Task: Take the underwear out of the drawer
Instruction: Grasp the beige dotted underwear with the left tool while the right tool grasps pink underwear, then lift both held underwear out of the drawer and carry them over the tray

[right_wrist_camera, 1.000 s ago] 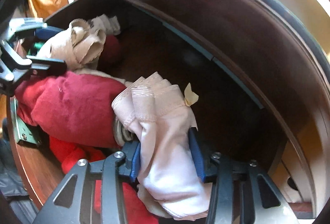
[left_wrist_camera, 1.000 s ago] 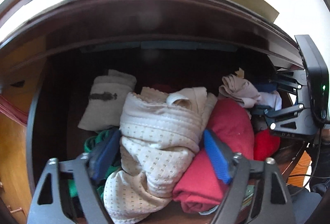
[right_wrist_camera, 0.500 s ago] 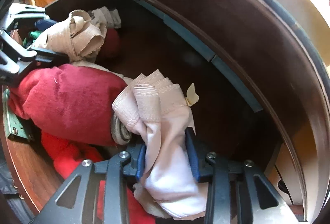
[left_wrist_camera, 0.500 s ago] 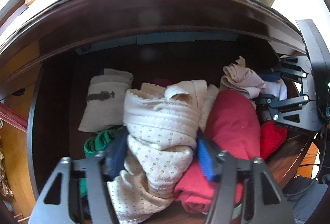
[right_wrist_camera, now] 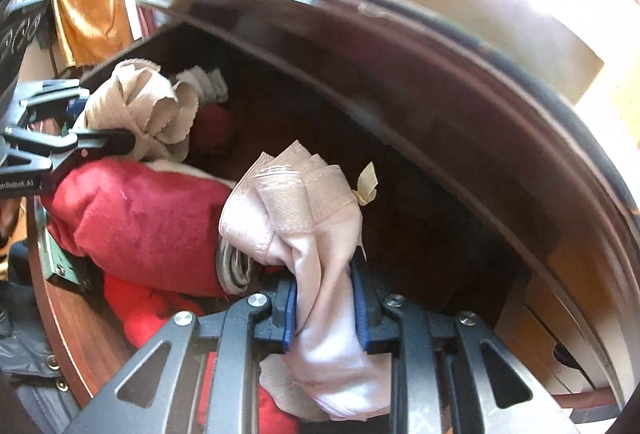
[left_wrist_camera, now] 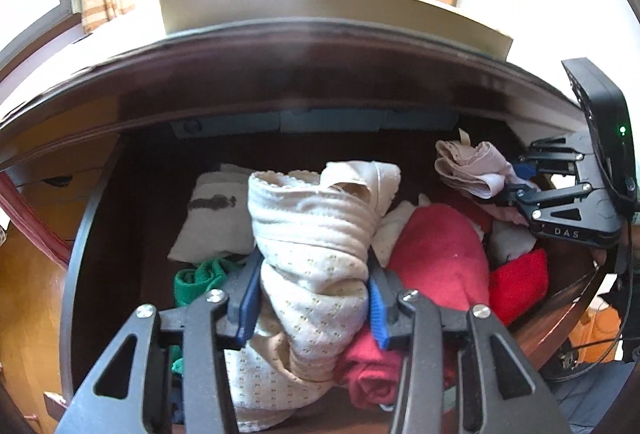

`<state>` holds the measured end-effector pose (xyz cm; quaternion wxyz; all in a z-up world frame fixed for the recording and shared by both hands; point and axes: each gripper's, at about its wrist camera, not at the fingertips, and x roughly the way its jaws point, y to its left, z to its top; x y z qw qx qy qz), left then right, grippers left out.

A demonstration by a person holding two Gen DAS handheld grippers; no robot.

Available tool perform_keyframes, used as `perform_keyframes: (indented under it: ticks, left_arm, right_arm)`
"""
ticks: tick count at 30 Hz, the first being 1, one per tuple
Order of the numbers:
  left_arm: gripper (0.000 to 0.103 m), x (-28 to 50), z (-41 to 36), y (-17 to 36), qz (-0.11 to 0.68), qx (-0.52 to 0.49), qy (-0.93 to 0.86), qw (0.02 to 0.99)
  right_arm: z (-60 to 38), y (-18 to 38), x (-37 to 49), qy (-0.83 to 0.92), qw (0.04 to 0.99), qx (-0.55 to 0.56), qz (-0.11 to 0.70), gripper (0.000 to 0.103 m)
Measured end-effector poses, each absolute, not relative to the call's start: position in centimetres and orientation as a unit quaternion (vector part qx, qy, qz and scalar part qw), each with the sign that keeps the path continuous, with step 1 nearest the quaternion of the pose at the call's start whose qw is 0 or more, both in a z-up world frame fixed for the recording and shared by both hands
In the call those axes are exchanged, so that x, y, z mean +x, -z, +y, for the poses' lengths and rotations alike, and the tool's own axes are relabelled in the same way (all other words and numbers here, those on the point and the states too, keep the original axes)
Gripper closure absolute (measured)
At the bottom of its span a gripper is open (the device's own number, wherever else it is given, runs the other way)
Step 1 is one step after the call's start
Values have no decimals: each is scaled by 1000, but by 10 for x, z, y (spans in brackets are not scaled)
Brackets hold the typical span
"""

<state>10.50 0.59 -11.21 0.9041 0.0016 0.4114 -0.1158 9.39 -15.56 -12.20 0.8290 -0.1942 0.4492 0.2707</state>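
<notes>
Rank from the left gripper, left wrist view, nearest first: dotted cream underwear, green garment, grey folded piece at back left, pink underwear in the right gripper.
1. Dotted cream underwear, between the left gripper pads.
2. Green garment, just left.
3. Grey folded piece, back left.
4. Pink underwear, far right, in the right gripper.

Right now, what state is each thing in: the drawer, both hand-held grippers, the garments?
Drawer: open, clothes inside.
Left hand-held gripper: has just been closing, shut on cream dotted underwear.
Right hand-held gripper: shut on pale pink underwear.
Red garment: lying in drawer.
Green garment: lying in drawer, partly hidden.
</notes>
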Motion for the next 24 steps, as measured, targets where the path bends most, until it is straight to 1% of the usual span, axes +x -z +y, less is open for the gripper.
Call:
perform_keyframes:
  ticks: [11, 24]
  left_arm:
    - [60, 74, 12, 92, 360, -14, 105, 927]
    - [62, 35, 13, 89, 311, -15, 103, 945]
  right_arm:
    - [-167, 109, 77, -272, 853, -187, 405, 78]
    - [-187, 91, 63, -278, 877, -165, 357, 78]
